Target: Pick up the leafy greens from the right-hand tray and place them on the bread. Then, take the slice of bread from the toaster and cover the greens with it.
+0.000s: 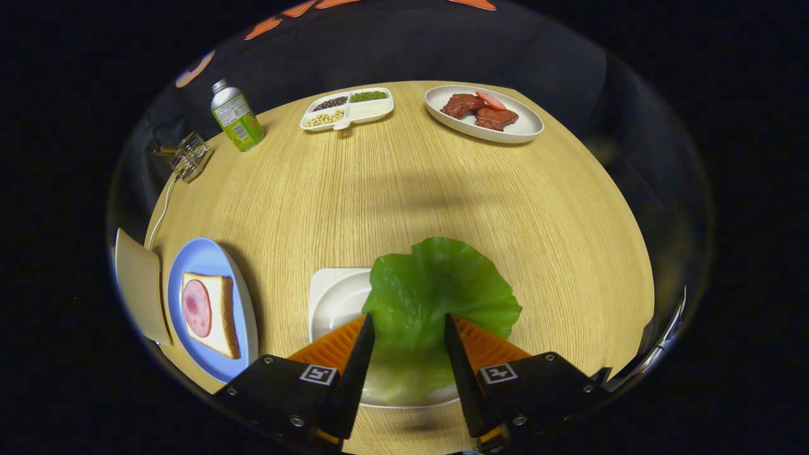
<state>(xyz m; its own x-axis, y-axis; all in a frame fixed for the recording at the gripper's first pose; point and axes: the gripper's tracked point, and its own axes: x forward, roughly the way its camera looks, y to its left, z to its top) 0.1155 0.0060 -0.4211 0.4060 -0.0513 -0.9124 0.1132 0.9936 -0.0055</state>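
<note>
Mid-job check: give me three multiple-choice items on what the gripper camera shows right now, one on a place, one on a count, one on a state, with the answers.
1. Where does the lettuce leaf lie?
A. on the white tray, between the jaws
B. on the blue plate
C. beside the bottle

2. How many filled sections does the divided dish show?
A. one
B. three
C. five

3. How does the gripper stand?
A. shut on the bread
B. open, a finger on each side of the leaf
C. shut on the bottle

Answers: 1 A, the leaf covers the tray's right part, reaching between the fingers. 2 B, dark, green and pale fillings show. 3 B, a clear gap shows between the jaws; the bread with ham sits untouched on the blue plate.
</note>
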